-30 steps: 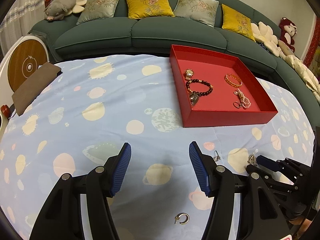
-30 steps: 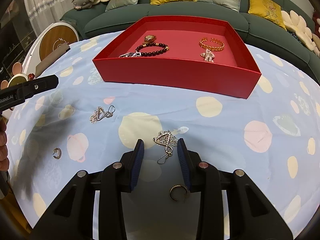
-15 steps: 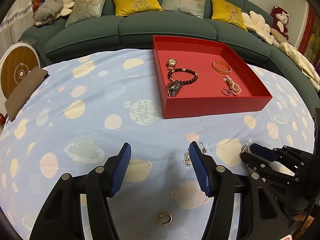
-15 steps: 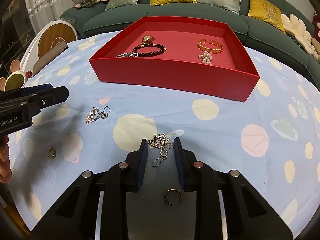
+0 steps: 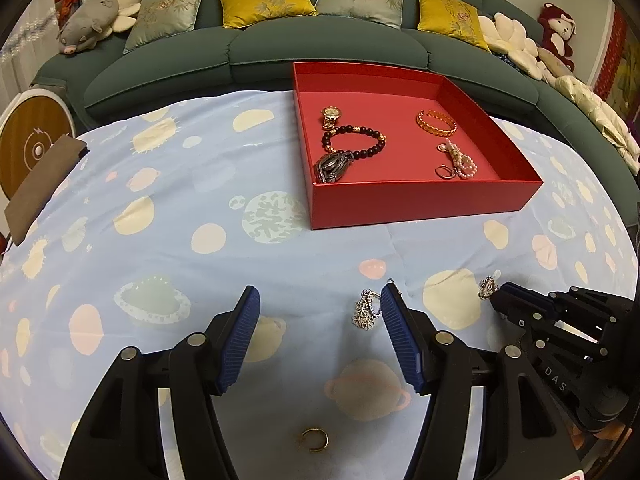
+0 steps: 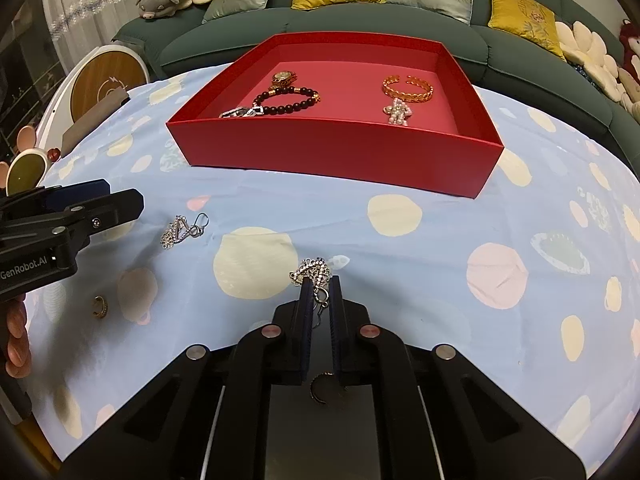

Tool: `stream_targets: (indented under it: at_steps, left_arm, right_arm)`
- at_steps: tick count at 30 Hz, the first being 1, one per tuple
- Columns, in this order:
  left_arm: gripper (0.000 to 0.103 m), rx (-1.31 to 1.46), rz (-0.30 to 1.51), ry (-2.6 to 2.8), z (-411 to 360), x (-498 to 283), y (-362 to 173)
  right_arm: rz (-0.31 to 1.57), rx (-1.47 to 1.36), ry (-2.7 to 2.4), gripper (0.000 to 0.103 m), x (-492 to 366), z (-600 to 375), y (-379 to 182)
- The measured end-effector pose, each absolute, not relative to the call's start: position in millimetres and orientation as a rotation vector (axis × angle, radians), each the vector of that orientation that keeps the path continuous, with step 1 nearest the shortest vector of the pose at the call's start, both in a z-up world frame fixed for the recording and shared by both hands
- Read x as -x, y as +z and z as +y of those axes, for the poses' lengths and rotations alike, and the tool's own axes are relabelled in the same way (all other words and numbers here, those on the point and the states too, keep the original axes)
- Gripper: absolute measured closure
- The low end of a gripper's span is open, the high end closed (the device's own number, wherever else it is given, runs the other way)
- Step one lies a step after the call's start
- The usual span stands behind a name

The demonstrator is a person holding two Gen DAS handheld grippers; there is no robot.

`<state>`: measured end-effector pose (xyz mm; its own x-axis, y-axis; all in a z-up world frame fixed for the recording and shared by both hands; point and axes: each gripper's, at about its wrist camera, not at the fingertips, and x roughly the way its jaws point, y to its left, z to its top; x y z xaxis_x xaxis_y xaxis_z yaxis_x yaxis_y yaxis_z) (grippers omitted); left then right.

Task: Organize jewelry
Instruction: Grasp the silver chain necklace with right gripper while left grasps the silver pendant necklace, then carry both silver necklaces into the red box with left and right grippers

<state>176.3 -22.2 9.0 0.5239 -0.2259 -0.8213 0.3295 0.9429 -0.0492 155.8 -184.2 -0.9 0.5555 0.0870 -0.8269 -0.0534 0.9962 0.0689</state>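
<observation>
A red tray (image 6: 332,152) (image 5: 420,204) on the blue planet-print cloth holds a watch, a dark bead bracelet (image 5: 354,142), a gold bangle (image 6: 408,88) and a pearl piece. My right gripper (image 6: 321,294) is shut on a silver rhinestone earring (image 6: 314,272) lying on the cloth; it also shows in the left wrist view (image 5: 487,287). My left gripper (image 5: 320,332) is open, with a second silver earring (image 5: 366,308) (image 6: 182,230) just inside its right finger. A gold ring (image 5: 314,439) (image 6: 100,306) lies under it. Another ring (image 6: 322,390) lies under my right gripper.
A green sofa (image 5: 280,48) with yellow and grey cushions curves behind the table. A round white-and-wood device (image 5: 32,140) and a brown pad (image 5: 40,184) sit at the left edge. Plush toys line the sofa's right end.
My right gripper has closed on the rhinestone earring. My left gripper has shifted right, so the second earring now sits between its fingers.
</observation>
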Motion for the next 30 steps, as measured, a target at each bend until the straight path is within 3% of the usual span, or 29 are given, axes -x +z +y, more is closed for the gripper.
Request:
stream_targets:
  at_steps: [15,23,25,27,30]
  left_arm:
    - [0.037,-0.179,1.001,-0.396,-56,-173,-21]
    - [0.059,-0.215,0.950,-0.401,-68,-171,-25]
    - [0.072,-0.220,0.937,-0.409,-70,-171,-25]
    - [0.079,-0.223,0.933,-0.418,-70,-171,-25]
    - [0.079,-0.218,0.935,-0.437,-71,-169,-24]
  right_arm:
    - [0.957,-0.091,0.092,0.096,-145,-201,14]
    - [0.944,-0.116,0.078,0.096,-143,-213,19]
    - [0.943,-0.121,0.076,0.096,-143,-215,20]
    - [0.941,-0.122,0.074,0.096,-143,-216,20]
    - [0.938,-0.125,0.072,0.096,-142,-217,21]
